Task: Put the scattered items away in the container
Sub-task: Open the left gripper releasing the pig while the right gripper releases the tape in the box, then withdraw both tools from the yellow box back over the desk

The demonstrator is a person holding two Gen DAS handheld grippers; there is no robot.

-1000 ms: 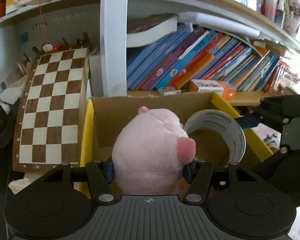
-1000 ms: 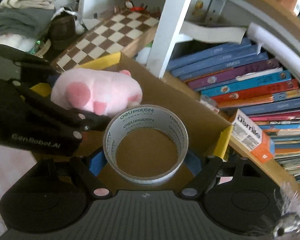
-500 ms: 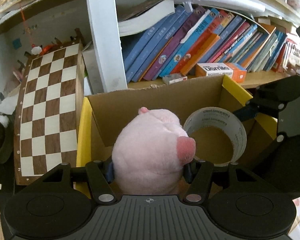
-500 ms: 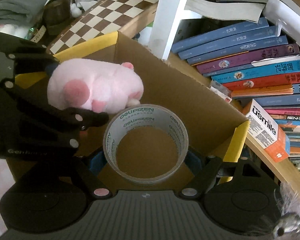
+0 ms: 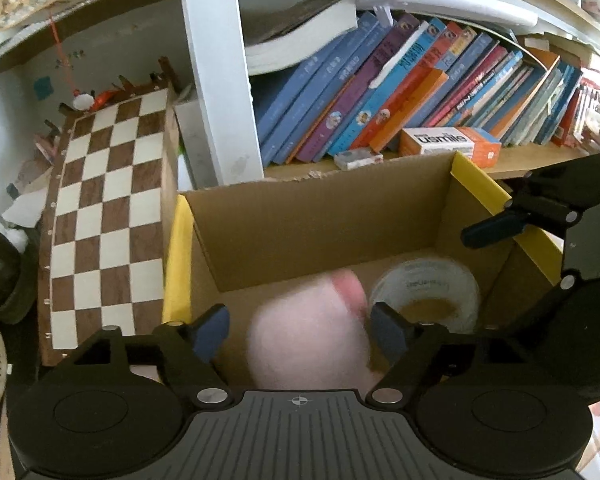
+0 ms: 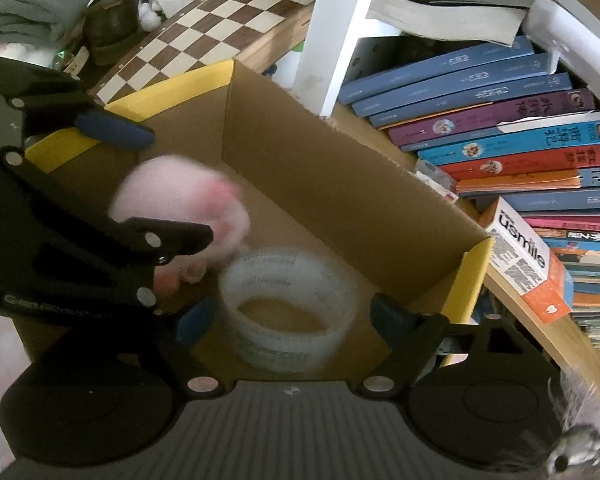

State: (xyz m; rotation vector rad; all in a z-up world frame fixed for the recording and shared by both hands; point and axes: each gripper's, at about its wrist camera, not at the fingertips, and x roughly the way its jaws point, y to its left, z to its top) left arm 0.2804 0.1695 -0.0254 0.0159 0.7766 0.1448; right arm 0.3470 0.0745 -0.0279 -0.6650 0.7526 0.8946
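**Two items drop toward the box as both grippers let go**

Two grippers hover over an open cardboard box [image 5: 320, 232] with yellow-edged flaps, their blue-padded fingers spread apart and holding nothing. Between the left gripper [image 5: 300, 330] fingers, a pink plush toy [image 5: 306, 332] shows only as a soft blur, free of both pads and low inside the box at its near left. Just right of it, a roll of clear tape [image 5: 426, 294] is smeared by motion as well; in the right wrist view the tape roll [image 6: 288, 308] sits between the right gripper [image 6: 290, 316] fingers without touching either one. Whether either item has reached the box floor cannot be told through the blur.

Risks from here look modest. The plush toy [image 6: 180, 200] is light and springy and could bounce or roll against the tape. The roll, if it lands on its edge, may wheel toward a wall, though the tall cardboard sides should contain it. The greater hazard is the grippers themselves: they are crowded close over the same opening, and a hasty withdrawal could knock one against the other or catch a flap and shift the box.

Behind the box stand a chessboard [image 5: 108, 220] on the left and a shelf of leaning books [image 5: 400, 92] on the far right.
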